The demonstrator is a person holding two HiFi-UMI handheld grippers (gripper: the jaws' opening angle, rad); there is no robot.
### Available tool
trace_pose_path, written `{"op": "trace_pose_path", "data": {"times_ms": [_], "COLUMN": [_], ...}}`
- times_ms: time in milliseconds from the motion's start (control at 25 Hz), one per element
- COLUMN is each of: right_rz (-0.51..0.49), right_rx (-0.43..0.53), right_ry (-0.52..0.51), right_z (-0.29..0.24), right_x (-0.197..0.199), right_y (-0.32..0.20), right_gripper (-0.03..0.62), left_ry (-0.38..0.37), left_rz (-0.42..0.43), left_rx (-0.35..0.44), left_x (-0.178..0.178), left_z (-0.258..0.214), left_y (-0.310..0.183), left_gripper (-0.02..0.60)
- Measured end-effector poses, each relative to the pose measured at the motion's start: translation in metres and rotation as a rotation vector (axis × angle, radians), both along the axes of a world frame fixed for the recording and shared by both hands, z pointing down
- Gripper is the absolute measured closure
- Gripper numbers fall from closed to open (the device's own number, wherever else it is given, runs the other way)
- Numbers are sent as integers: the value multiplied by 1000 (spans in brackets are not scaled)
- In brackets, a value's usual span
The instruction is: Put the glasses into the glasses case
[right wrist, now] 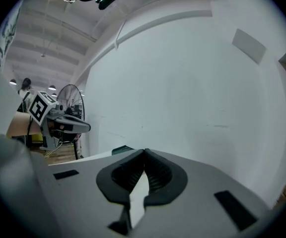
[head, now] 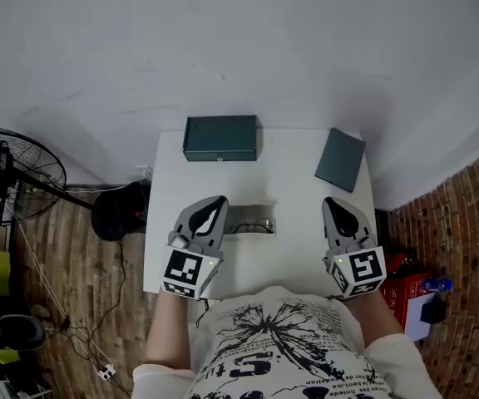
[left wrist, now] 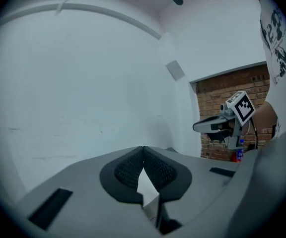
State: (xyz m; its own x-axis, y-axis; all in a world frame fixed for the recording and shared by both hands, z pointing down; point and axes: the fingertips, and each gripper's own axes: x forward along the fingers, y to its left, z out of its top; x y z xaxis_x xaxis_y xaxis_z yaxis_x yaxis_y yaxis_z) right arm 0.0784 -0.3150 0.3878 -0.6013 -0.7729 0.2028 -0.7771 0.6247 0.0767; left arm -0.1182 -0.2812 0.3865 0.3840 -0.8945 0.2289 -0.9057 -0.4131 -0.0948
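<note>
In the head view a dark green glasses case (head: 219,138) stands closed at the far side of the white table (head: 293,189). A pair of thin dark-framed glasses (head: 251,225) lies flat near the table's middle, just right of my left gripper (head: 216,204). That gripper hangs above the table, shut and empty; in its own view the left gripper (left wrist: 143,150) has its ribbed pads pressed together. My right gripper (head: 333,205) hovers over the table's right part, apart from the glasses. The right gripper (right wrist: 144,154) is also shut with nothing in it.
A flat dark green piece (head: 340,160) lies at the table's far right corner. A floor fan (head: 11,177) stands to the left, a red box (head: 407,285) to the right on the wooden floor. A white wall lies beyond the table.
</note>
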Motion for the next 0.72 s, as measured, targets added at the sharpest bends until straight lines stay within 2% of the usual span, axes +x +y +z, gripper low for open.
{"op": "trace_pose_path", "data": {"times_ms": [80,200,720], "right_rz": [-16,-37,-84], "right_rx": [20,44,51], "right_ry": [8,11,-5], "right_z": [-3,-6,-7], "right_x": [-5,-9,-20], "right_y": [-1,-2,1], "right_gripper": [579,580,580], "left_ry": [40,81,42], "left_rz": [-52,-83,-46], "left_rx": [36,46,50], "left_x": [-14,-24,-8], "left_z": [-4,-3,-9], "left_y": [3,6,5], "left_gripper": [568,568,568]}}
